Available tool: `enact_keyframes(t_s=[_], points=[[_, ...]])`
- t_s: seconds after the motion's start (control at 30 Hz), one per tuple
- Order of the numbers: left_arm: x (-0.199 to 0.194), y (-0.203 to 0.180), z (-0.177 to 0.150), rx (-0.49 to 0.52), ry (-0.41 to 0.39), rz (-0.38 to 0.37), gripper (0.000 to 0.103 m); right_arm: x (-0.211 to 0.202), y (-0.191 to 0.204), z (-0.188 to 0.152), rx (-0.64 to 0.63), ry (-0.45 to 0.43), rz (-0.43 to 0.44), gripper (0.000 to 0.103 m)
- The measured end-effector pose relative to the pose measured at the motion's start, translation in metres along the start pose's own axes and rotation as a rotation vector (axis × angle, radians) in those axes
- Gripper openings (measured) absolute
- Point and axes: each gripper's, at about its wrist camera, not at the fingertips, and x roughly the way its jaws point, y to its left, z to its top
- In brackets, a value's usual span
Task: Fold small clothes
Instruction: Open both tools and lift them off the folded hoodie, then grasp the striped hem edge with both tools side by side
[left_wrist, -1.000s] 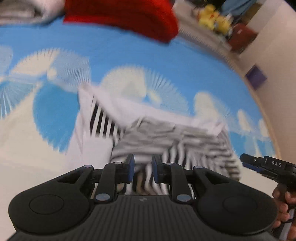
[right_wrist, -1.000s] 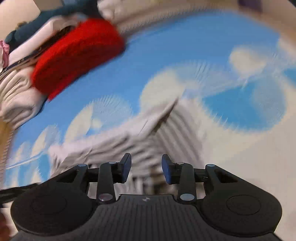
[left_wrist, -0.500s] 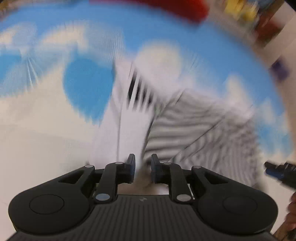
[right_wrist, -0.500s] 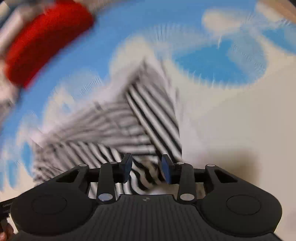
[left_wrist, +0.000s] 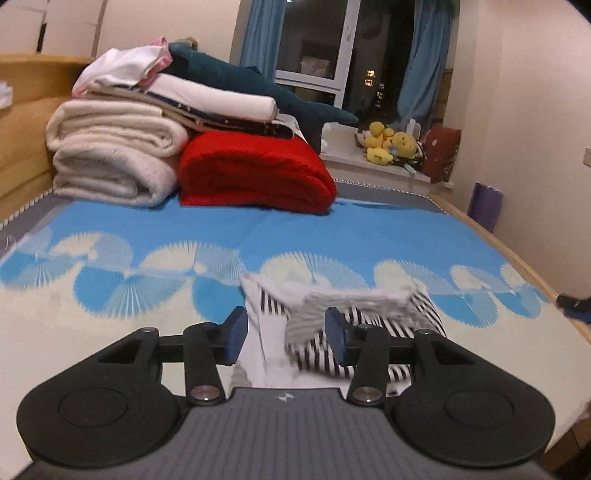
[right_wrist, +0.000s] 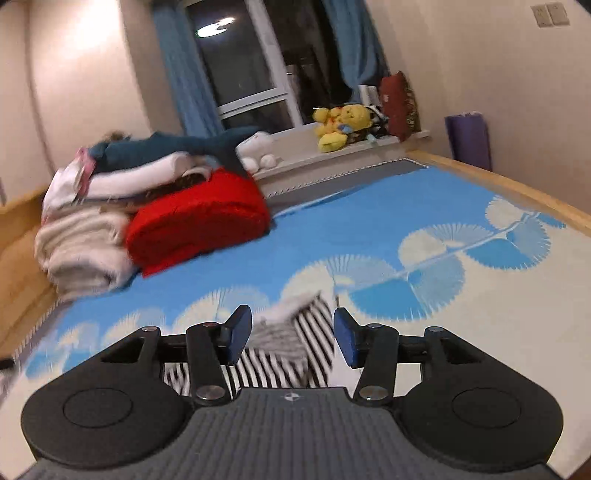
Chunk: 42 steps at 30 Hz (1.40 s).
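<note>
A small black-and-white striped garment (left_wrist: 354, 325) lies partly folded on the blue and cream patterned bed cover (left_wrist: 332, 236). It also shows in the right wrist view (right_wrist: 291, 347). My left gripper (left_wrist: 284, 334) is open and empty, raised just above and in front of the garment. My right gripper (right_wrist: 291, 332) is open and empty, with the garment lying below between its fingers. A dark tip of the right gripper shows at the right edge of the left wrist view (left_wrist: 574, 304).
A folded red blanket (left_wrist: 255, 173) and a stack of cream and white bedding (left_wrist: 114, 158) with a dark blue plush shark (left_wrist: 258, 88) sit at the far end of the bed. Yellow plush toys (left_wrist: 388, 146) are on the windowsill. A wooden bed edge (left_wrist: 509, 251) runs along the right.
Both grippers have opened and let go of the striped garment, which now lies folded on the bed. Both have lifted and tilted up, so the room is in view.
</note>
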Motion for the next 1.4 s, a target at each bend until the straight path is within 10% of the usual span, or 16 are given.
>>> enact_keyframes(t_s=[0.13,0.3,0.5,0.67,1.03,1.23,1.33,1.4], points=[[-0.004,0.007,-0.07,0.002,0.147,0.058,0.044,-0.004,-0.004,-0.054,-0.057,0.105,-0.071,0.051],[-0.016,0.03,-0.075,-0.156,0.233,0.038,0.044,-0.004,-0.013,-0.064,-0.059,0.146,-0.119,0.05],[0.016,0.051,-0.095,-0.283,0.408,-0.041,0.066,0.005,-0.034,-0.085,0.08,0.262,-0.137,0.051],[0.053,0.055,-0.122,-0.32,0.517,0.054,0.074,0.026,-0.051,-0.104,0.183,0.389,-0.166,0.054],[0.106,0.047,-0.137,-0.461,0.579,0.049,0.082,0.07,-0.054,-0.144,0.158,0.593,-0.21,0.055],[0.105,0.047,-0.148,-0.365,0.636,0.095,0.048,0.074,-0.052,-0.153,0.122,0.621,-0.234,0.054],[0.102,0.05,-0.149,-0.363,0.642,0.048,0.008,0.073,-0.055,-0.154,0.141,0.622,-0.22,0.02],[0.095,0.049,-0.146,-0.351,0.614,0.043,0.007,0.069,-0.054,-0.151,0.147,0.599,-0.191,0.011]])
